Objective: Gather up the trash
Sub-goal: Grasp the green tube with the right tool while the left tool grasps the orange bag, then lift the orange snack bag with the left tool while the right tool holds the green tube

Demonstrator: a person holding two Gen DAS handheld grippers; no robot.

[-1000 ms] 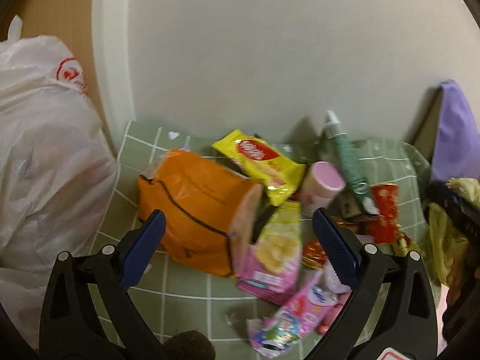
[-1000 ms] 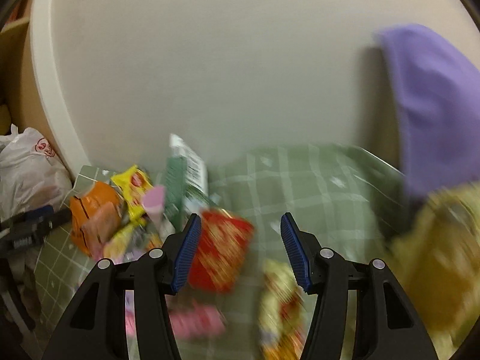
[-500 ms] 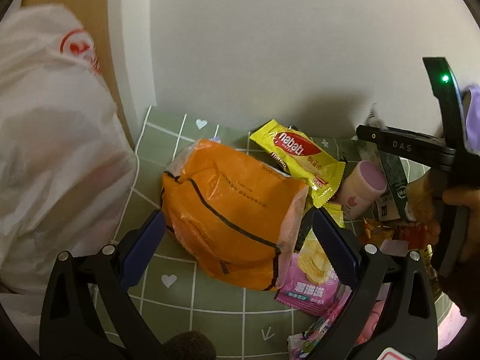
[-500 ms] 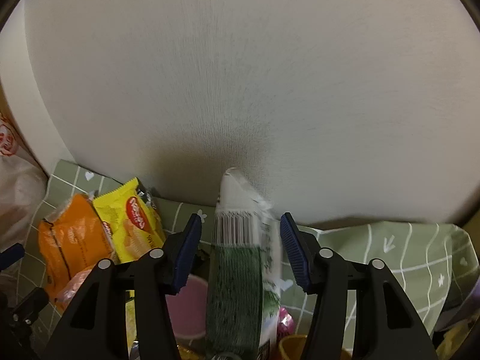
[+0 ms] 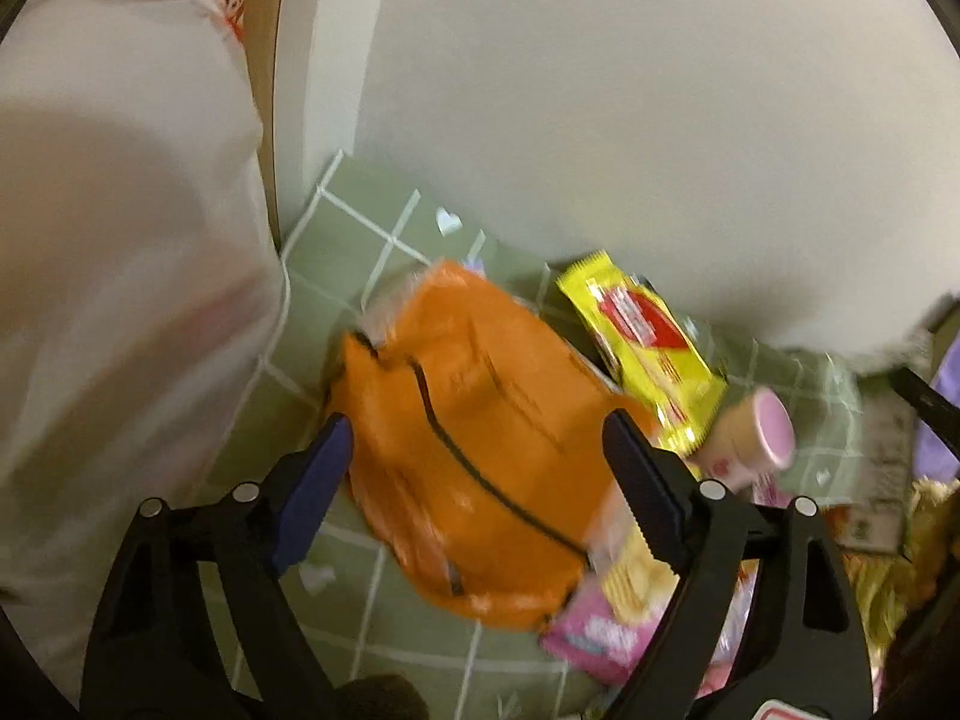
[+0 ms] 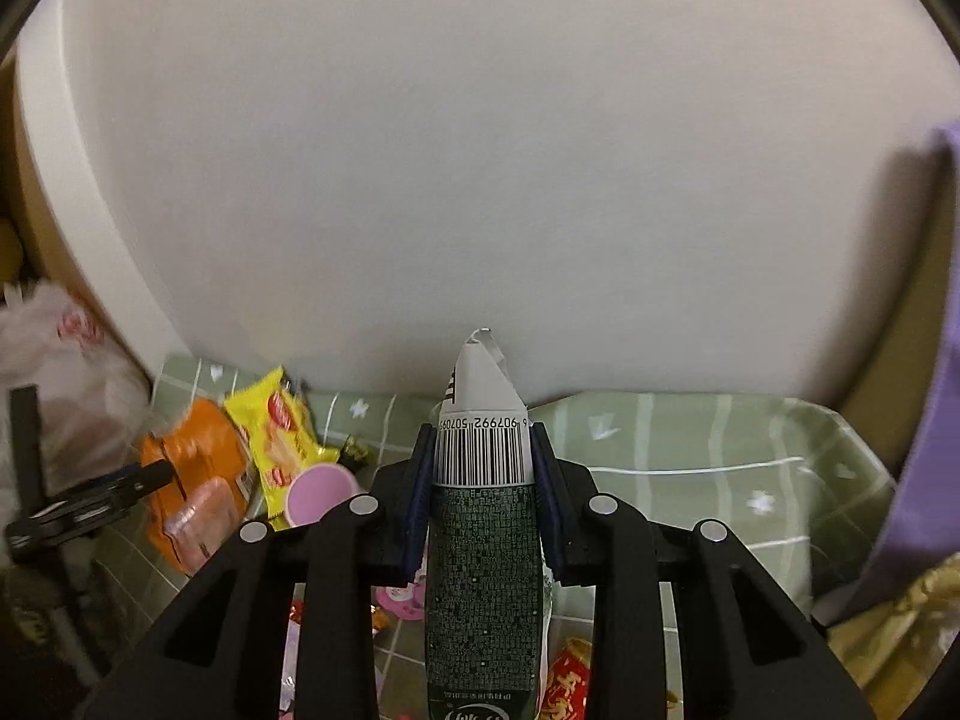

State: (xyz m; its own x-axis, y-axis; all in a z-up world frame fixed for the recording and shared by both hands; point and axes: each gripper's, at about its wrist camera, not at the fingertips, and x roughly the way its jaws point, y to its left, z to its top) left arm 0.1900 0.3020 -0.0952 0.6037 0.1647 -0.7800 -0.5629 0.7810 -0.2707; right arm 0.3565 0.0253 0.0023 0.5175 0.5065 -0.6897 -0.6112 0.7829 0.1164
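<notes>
My right gripper (image 6: 483,468) is shut on a green and white carton (image 6: 483,540) with a barcode, held upright above the table. My left gripper (image 5: 474,450) is open, its fingers on either side of a large orange bag (image 5: 474,450) lying on the green checked cloth (image 5: 372,252); I cannot tell whether the pads touch it. A yellow wafer packet (image 5: 642,354), a pink-lidded cup (image 5: 756,438) and a pink snack packet (image 5: 606,630) lie to the right of the bag. In the right wrist view the orange bag (image 6: 192,480), yellow packet (image 6: 279,438) and cup (image 6: 321,492) lie at the left.
A white plastic bag (image 5: 120,300) with a red logo fills the left side. A white wall (image 5: 600,120) stands close behind the table. A purple object (image 6: 924,390) and yellowish clutter (image 6: 900,630) stand at the right. Small red wrappers (image 6: 564,684) lie under the carton.
My right gripper has closed on the carton and lifted it. My left gripper has moved in closer over the orange bag and narrowed its opening.
</notes>
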